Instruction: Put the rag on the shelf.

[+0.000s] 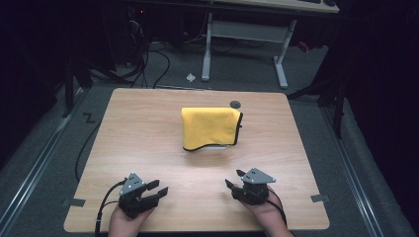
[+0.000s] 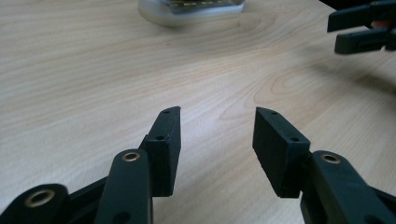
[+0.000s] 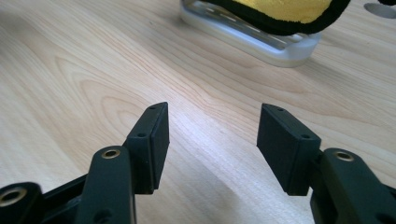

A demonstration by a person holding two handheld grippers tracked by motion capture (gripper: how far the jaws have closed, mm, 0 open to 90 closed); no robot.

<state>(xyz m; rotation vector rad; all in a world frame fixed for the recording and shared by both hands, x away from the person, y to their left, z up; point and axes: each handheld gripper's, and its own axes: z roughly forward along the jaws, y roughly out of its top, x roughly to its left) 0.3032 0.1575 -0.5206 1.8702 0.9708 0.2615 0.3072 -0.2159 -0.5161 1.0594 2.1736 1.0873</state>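
While both of my grippers sit low at the near edge of the table (image 1: 123, 123), the thing I am working toward is the yellow cloth (image 1: 210, 127), which lies at about twelve o'clock from the midpoint between them, well apart from either. It is draped over a pale, low object (image 3: 261, 39) whose rounded rim peeks out beneath its near hem; what that object is, I cannot tell.

My left gripper (image 1: 158, 189) points toward two o'clock and its jaws stand wide with nothing but bare wood between them. My right gripper (image 1: 234, 178) points toward ten o'clock, its jaws likewise wide and empty. In the left gripper view the right gripper's jaws show at the two o'clock corner.

I judge the cloth to be light, soft and limp, a plush microfibre by the look of it, with a black stitched border (image 3: 280, 25). It will sag and fold the moment it is lifted and will not hold any shape, so a pinch in the middle would only bunch it. The fabric should give good friction against the pads, so slipping is a small worry; dragging the object underneath along with it is the larger one.

I would take hold at the bound edge, ideally at the two near corners, one per gripper, at seven and five o'clock of the cloth, pinching only fabric, and lift clear of the rim.
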